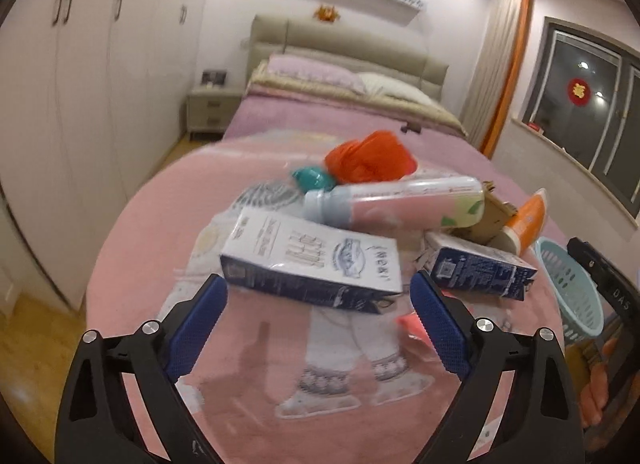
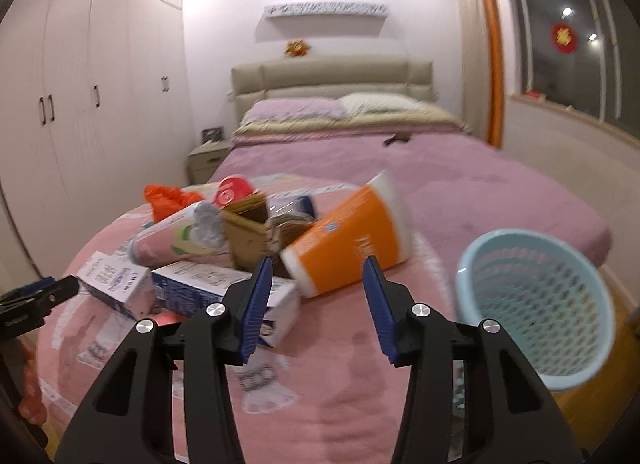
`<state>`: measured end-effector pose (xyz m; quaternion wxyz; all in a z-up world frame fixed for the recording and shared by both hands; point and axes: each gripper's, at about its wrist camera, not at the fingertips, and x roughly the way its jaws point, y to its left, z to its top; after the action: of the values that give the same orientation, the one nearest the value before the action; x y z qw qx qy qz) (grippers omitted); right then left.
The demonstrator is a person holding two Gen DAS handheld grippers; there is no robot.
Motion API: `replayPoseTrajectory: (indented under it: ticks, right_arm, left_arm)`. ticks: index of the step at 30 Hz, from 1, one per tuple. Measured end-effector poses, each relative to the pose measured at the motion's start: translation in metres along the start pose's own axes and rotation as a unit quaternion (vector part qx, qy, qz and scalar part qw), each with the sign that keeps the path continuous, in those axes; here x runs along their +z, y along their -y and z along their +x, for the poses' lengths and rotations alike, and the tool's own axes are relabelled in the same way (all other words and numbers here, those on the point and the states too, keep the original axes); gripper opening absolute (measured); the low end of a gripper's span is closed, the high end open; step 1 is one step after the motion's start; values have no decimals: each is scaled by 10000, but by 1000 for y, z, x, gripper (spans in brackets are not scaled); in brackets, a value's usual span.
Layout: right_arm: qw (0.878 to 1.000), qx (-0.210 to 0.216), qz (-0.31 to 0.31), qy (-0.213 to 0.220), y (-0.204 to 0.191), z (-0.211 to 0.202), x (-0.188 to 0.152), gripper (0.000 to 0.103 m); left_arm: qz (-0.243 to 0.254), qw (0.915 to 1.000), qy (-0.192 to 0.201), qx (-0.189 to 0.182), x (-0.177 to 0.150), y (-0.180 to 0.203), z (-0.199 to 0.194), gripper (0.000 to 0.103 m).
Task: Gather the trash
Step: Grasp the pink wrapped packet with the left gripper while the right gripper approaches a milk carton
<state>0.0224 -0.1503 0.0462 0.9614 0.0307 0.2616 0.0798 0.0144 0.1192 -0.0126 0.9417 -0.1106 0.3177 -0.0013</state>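
Trash lies heaped on a pink blanket (image 1: 160,248) at the foot of a bed. My left gripper (image 1: 319,284) is open, and a blue-and-white carton (image 1: 312,264) lies just beyond its fingertips. Behind the carton are a pink bottle (image 1: 396,200), an orange plastic bag (image 1: 372,158) and a second carton (image 1: 480,268). My right gripper (image 2: 318,266) is open with the base of a tilted orange paper cup (image 2: 352,232) between its fingertips. A narrow gap shows at the left pad. A light blue mesh basket (image 2: 536,304) stands to the right of it.
A cardboard piece (image 2: 248,236), a red-lidded cup (image 2: 234,190) and a teal object (image 1: 314,178) sit in the heap. White wardrobes (image 2: 80,104) line the left wall. A nightstand (image 1: 210,108) stands by the headboard. A window (image 2: 580,52) is on the right.
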Motion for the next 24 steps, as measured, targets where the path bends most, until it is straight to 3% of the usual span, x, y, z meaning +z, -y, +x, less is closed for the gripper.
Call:
replayPoseTrajectory:
  ticks: [3, 9, 11, 13, 16, 20, 24]
  right_arm:
    - [9996, 95, -18, -250, -8, 16, -1, 57]
    - [9977, 290, -17, -605, -10, 31, -10, 58]
    - [9974, 329, -11, -638, -8, 30, -11, 58]
    - [9968, 397, -8, -690, -7, 32, -11, 58]
    - [9951, 609, -21, -773, -8, 35, -9, 58]
    - [9904, 907, 66, -1043, -13, 48, -11, 57]
    - [9896, 970, -97, -1059, -22, 45, -15, 43]
  left_arm:
    - [18, 9984, -424, -370, -4, 6, 10, 89]
    - [481, 9845, -917, -1418, -22, 51, 33, 89]
    - [615, 9801, -1079, -1551, -24, 64, 43, 89]
    - [820, 9783, -1198, -1477, -26, 78, 56, 84]
    - [1040, 9805, -1285, -1066, -28, 90, 69, 78]
    - [1097, 9825, -1271, -809, -27, 90, 72, 68]
    - [1185, 9835, -1100, -806, -25, 84, 53, 56]
